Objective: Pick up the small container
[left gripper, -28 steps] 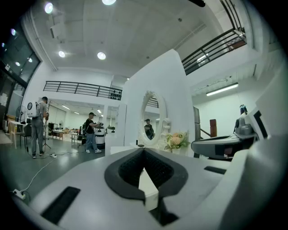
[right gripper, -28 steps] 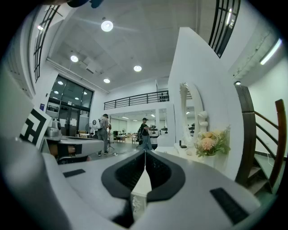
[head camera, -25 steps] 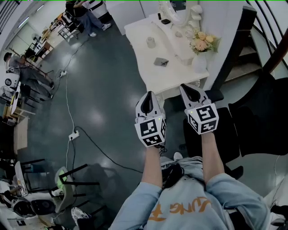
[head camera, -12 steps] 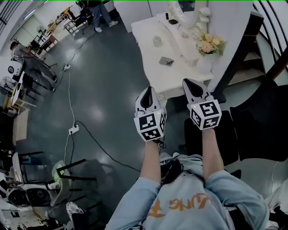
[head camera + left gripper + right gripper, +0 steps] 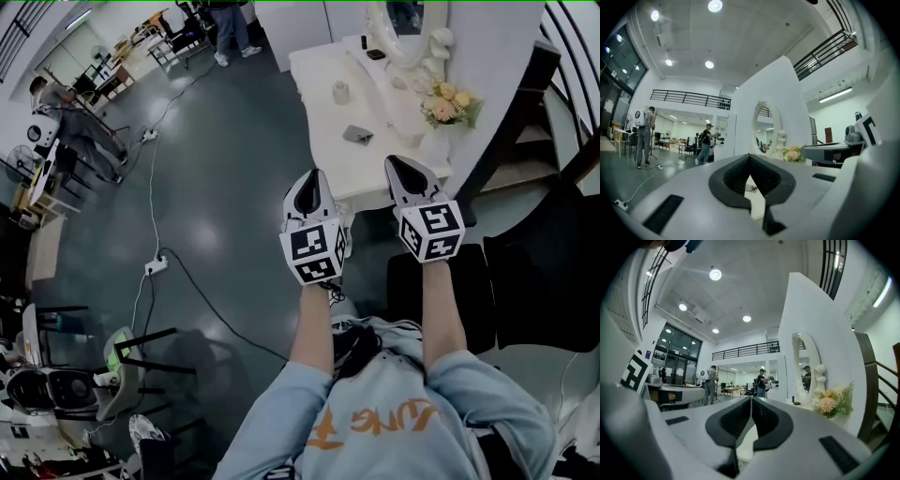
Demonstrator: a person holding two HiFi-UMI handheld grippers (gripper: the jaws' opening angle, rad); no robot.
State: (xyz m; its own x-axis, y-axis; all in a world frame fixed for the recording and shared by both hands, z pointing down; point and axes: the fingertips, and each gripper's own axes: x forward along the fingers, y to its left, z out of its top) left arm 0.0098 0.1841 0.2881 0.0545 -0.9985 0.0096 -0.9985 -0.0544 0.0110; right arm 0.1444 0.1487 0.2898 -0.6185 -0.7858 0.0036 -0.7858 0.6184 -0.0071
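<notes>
We are holding left tool [image 5: 310, 181] and right tool [image 5: 399, 168] clenched, empty; the container [image 5: 341, 92] on the counter [image 5: 323, 122] is looking light and stiff, suiting a side grip.

Flowers [image 5: 448, 101] and an oval mirror [image 5: 408, 14] stand on the white table [image 5: 366, 173].
</notes>
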